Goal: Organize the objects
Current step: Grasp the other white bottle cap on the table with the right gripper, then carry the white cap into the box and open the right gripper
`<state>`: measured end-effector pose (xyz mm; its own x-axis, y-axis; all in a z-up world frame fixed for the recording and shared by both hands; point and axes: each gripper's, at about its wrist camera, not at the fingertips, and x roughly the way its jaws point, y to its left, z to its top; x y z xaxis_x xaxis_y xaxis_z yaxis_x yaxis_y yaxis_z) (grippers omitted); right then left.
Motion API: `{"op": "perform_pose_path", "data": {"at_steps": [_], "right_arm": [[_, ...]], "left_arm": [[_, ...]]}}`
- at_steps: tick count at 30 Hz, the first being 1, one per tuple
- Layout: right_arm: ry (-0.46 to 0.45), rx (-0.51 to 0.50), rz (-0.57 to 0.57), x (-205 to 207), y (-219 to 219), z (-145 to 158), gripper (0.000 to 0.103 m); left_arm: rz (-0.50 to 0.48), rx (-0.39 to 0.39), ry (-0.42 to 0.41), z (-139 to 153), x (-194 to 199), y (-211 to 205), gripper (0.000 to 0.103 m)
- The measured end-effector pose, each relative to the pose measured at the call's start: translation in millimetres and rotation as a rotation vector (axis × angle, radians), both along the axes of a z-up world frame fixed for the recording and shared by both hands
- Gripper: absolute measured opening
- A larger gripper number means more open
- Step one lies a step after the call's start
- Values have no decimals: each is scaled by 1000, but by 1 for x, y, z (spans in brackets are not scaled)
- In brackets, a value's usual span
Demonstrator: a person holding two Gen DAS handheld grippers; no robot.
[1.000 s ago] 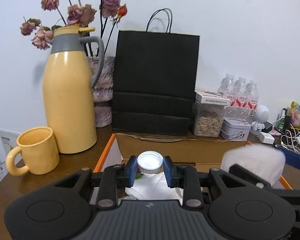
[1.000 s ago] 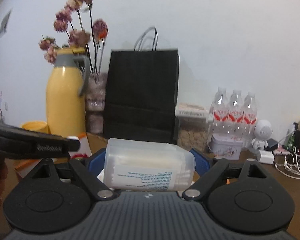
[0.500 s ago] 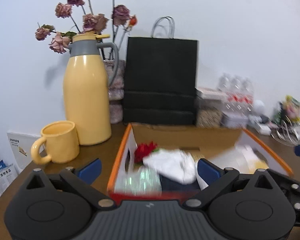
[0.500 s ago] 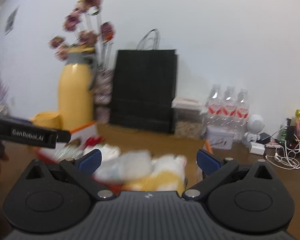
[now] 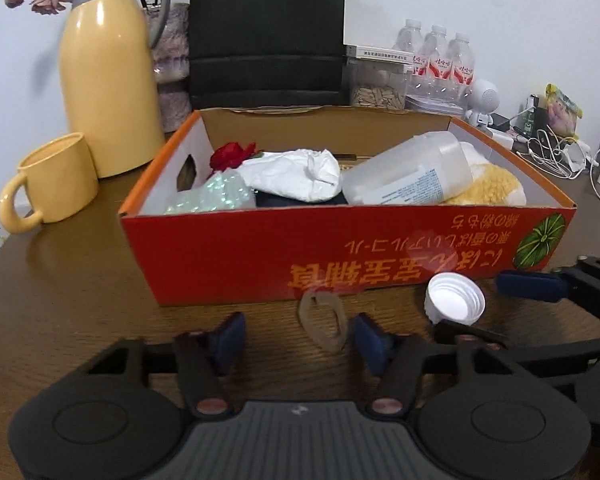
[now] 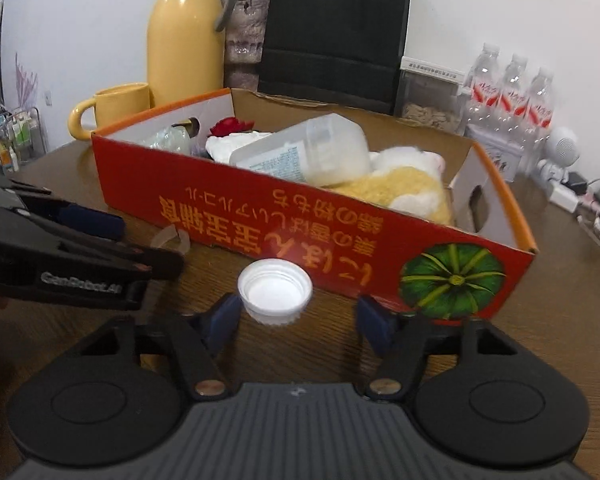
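Now both tongs hang low before the near wall of the box (image 5: 340,248). The left gripper (image 5: 296,338) and right gripper (image 6: 296,320) have just been closing, half open, holding nothing. Next pickups look likely: cap (image 6: 275,286) and band (image 5: 323,320) outside it.

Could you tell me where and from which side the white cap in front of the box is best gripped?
Grip the white cap across its ribbed side wall, probably from the near side. It lies open side up on the table, and the box blocks the far side. The right gripper already has one there.
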<state>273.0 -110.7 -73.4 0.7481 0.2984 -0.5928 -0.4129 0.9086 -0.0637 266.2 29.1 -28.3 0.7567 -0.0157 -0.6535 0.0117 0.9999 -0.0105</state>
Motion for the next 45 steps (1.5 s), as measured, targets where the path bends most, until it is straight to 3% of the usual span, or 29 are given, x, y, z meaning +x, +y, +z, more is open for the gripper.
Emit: {"op": "perform_pose_path", "data": {"at_steps": [1, 2, 3, 11, 15, 21, 27, 37, 39, 40, 41, 42, 43, 44, 45], "right_arm": [[2, 3, 6, 1, 2, 0, 46], [7, 6, 16, 2, 3, -1, 41], [5, 17, 26, 0, 4, -1, 40], [-95, 55, 22, -21, -3, 16, 40], [-186, 104, 16, -33, -12, 37, 40], [-266, 149, -36, -17, -20, 71, 40], [-292, 167, -87, 19, -18, 90, 40], [-241, 174, -141, 69, -18, 76, 40], [-223, 170, -147, 77, -19, 73, 42], [-215, 170, -155, 80, -19, 72, 50], [-206, 169, -164, 82, -21, 71, 59], [-197, 169, -173, 83, -23, 69, 79], [-195, 171, -186, 83, -26, 68, 91], [-198, 172, -194, 82, -29, 68, 94], [-201, 171, -195, 79, -31, 68, 101]], "left_arm": [[-12, -15, -5, 0, 0, 0, 30], [-27, -28, -8, 0, 0, 0, 7], [-46, -41, -6, 0, -2, -1, 4], [-68, -27, -114, 15, -26, -7, 3], [-72, -52, -212, 43, -42, -6, 3], [-39, -54, -308, 83, -24, -8, 3], [22, -50, -323, 93, 14, -9, 4], [82, -38, -294, 79, 66, 0, 4], [87, -16, -277, 74, 73, 2, 12], [96, -11, -272, 73, 74, 3, 18], [107, -3, -271, 72, 76, 4, 37], [114, 1, -275, 72, 76, 6, 64], [124, 1, -282, 73, 75, 9, 79], [133, 1, -292, 74, 72, 11, 100], [141, 2, -316, 77, 67, 14, 103]]}}
